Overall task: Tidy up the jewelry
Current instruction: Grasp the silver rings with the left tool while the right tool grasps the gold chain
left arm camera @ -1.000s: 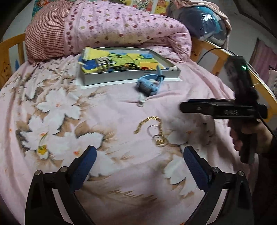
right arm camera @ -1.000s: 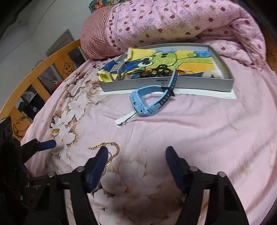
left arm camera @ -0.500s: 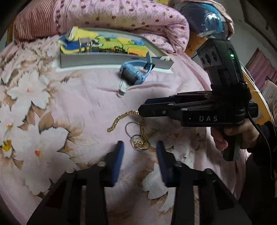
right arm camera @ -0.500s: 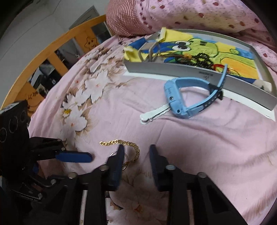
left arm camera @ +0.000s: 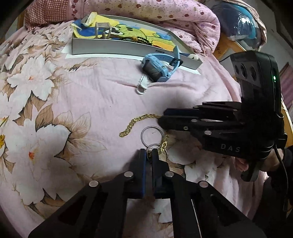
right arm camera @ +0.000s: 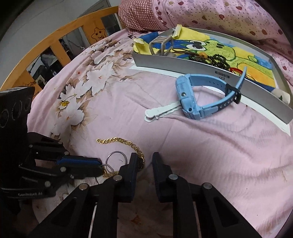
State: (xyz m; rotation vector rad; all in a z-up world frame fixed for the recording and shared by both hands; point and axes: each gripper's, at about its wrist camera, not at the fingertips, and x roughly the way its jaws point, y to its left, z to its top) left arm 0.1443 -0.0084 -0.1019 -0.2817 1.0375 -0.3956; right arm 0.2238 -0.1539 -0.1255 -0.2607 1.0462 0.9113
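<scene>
A gold chain (left arm camera: 134, 121) lies on the pink floral bedspread with two silver rings (left arm camera: 153, 135) at its near end. My left gripper (left arm camera: 149, 152) is shut on the small ring and chain end. My right gripper (right arm camera: 144, 159) is partly open, its left finger (right arm camera: 132, 161) touching the chain (right arm camera: 124, 142), with nothing between the fingers. It also shows in the left wrist view (left arm camera: 164, 119). A blue watch (right arm camera: 201, 97) lies in front of the grey tray (right arm camera: 183, 64), which holds black beads (right arm camera: 218, 60).
A white clip (right arm camera: 161, 111) lies beside the watch. A metal clasp (right arm camera: 161, 44) stands in the tray's left end. A rolled pink quilt (left arm camera: 146, 11) lies behind the tray. A wooden bed rail (right arm camera: 55, 42) curves along the left.
My left gripper moved forward and shut on the small ring at the chain's end. My right gripper narrowed and came down onto the chain beside it.
</scene>
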